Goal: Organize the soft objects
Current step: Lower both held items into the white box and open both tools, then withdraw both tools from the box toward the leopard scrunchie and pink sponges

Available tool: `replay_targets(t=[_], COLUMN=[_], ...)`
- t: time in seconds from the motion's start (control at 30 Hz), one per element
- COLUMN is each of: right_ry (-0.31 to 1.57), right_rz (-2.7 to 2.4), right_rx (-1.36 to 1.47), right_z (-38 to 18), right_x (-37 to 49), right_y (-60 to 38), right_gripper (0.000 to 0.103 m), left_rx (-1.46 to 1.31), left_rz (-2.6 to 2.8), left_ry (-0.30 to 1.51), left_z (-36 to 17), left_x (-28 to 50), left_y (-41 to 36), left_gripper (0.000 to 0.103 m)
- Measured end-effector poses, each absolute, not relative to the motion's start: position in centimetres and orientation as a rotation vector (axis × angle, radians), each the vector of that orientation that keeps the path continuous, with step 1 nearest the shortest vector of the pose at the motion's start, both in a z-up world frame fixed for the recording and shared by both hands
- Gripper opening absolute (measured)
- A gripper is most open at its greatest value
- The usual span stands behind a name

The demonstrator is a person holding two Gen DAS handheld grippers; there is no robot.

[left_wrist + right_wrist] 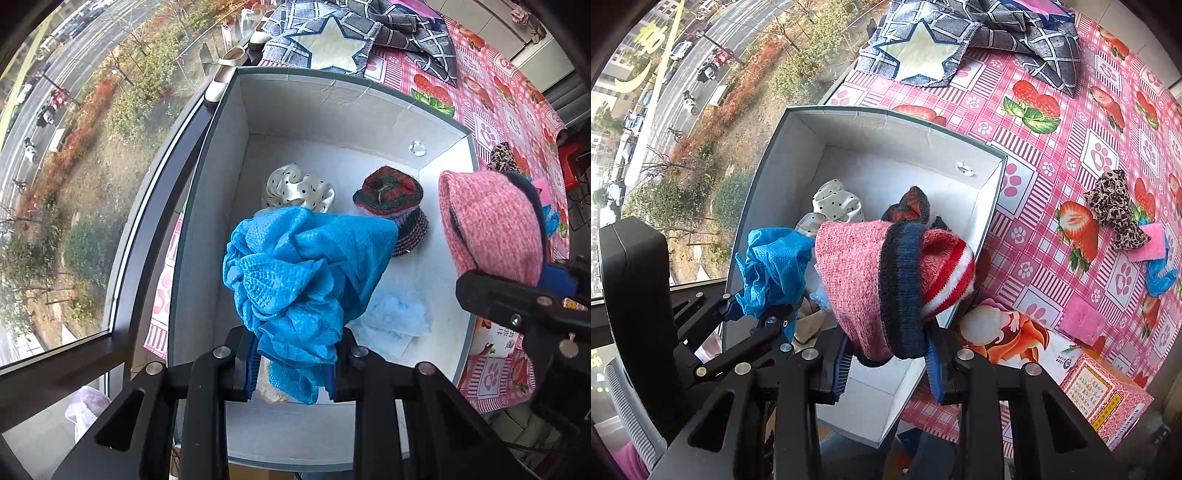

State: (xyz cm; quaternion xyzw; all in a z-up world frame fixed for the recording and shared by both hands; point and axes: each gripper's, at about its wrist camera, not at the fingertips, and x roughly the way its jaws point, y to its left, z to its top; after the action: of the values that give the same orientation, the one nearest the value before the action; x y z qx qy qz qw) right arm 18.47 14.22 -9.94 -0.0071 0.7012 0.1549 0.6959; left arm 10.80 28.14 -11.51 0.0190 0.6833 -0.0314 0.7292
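Note:
My left gripper [293, 363] is shut on a crumpled blue cloth [303, 273] and holds it above the open white box [325, 110]. My right gripper [888, 363] is shut on a pink knit sock with navy and red stripes [886, 280], held over the box's near right wall [991, 199]. In the left wrist view the sock [491, 229] and right gripper [532, 302] are at the right. Inside the box lie a white polka-dot scrunchie [299, 188], a dark red-green knit item [391, 199] and a pale blue piece [395, 317].
The box stands on a pink strawberry tablecloth [1071, 140] beside a window. A grey star-patterned cloth [923, 51] lies at the back. A leopard-print scrunchie [1115, 210], pink sponges [1082, 317], a blue scrap [1160, 275] and a printed carton [1108, 395] lie right of the box.

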Motion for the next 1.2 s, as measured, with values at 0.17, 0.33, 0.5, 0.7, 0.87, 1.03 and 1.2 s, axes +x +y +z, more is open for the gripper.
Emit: replay_targets(t=[0.17, 0.33, 0.5, 0.7, 0.87, 1.03, 1.2], right_ry=[1.576, 1.576, 1.574, 1.538, 1.523, 1.545, 1.52], right_rz=[0.35, 0.349, 0.357, 0.356, 0.321, 0.322, 0.328], right_rx=[-0.019, -0.014, -0.016, -0.043, -0.058, 0.004, 0.011], right_z=[-10.4, -10.4, -10.2, -9.2, -8.5, -8.3, -7.5], right_x=[18.3, 18.2, 18.1, 17.8, 17.6, 17.6, 17.3], right_y=[14.5, 14.5, 14.7, 15.0, 14.8, 14.2, 14.2], right_gripper=[0.035, 0.035, 0.035, 0.058, 0.089, 0.095, 0.103], left_rx=[0.042, 0.04, 0.018, -0.009, -0.075, -0.119, -0.134], left_rz=[-0.071, -0.072, -0.1, -0.126, -0.119, -0.129, -0.143], left_ry=[1.515, 1.513, 1.482, 1.476, 1.453, 1.404, 1.385], left_z=[-11.8, -11.8, -11.3, -10.9, -10.7, -10.3, -9.4], left_x=[10.7, 10.7, 10.3, 9.9, 9.4, 9.2, 9.2], left_y=[28.0, 28.0, 27.7, 27.6, 28.2, 28.3, 27.8], left_gripper=[0.03, 0.03, 0.072, 0.08, 0.093, 0.103, 0.103])
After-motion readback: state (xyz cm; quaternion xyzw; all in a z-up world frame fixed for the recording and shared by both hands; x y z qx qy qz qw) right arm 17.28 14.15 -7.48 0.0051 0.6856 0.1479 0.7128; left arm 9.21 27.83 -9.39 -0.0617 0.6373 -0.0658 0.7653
